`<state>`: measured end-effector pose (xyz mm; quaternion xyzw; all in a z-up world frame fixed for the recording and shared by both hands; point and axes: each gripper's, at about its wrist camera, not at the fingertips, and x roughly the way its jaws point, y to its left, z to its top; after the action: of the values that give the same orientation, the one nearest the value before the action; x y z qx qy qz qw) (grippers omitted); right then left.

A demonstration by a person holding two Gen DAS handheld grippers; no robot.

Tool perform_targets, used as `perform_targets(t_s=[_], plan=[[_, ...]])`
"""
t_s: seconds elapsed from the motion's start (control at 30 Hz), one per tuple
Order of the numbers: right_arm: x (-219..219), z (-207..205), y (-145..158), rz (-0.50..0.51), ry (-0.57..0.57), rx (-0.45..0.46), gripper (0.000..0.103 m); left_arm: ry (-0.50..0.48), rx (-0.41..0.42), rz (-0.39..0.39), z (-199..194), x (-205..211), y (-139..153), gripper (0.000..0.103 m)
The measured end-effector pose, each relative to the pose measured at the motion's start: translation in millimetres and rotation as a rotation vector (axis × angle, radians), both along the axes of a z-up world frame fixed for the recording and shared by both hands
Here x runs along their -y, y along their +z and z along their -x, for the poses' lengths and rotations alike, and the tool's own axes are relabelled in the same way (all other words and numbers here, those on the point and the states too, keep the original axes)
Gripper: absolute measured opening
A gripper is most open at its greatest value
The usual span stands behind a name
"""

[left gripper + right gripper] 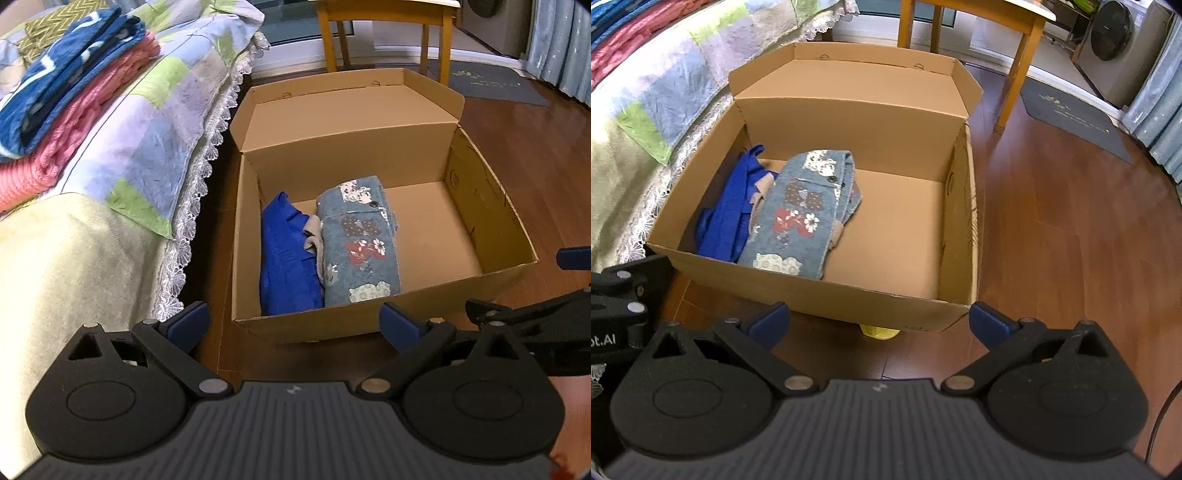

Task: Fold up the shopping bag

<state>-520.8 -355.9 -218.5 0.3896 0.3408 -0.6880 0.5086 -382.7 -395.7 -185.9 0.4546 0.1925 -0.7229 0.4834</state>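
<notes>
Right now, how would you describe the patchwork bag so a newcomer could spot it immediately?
Find the open cardboard box on the wooden floor beside the bed. Inside, toward its left half, lies the folded denim patchwork bag. Unlike the plain bright blue bag next to it, it carries floral and dotted patches.

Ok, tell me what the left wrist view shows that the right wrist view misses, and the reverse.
Only the left wrist view shows the folded blue blanket stacked on the pink blanket on the bed.

Only the right wrist view shows the washing machine in the far corner and something yellow poking out under the box's near edge.

Both show the open cardboard box holding a blue bag and a folded patchwork denim bag, plus the wooden table's legs and the grey mat.
</notes>
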Motion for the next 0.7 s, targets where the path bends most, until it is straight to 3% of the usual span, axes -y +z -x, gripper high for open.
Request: perform_targets(t_s=[0.7], plan=[[-2.4,5.2,-10.2,-0.023,-0.003,-0.018,0.102,-0.014,-0.029,-0.058,5.0,-6.2,-3.0,0.099]])
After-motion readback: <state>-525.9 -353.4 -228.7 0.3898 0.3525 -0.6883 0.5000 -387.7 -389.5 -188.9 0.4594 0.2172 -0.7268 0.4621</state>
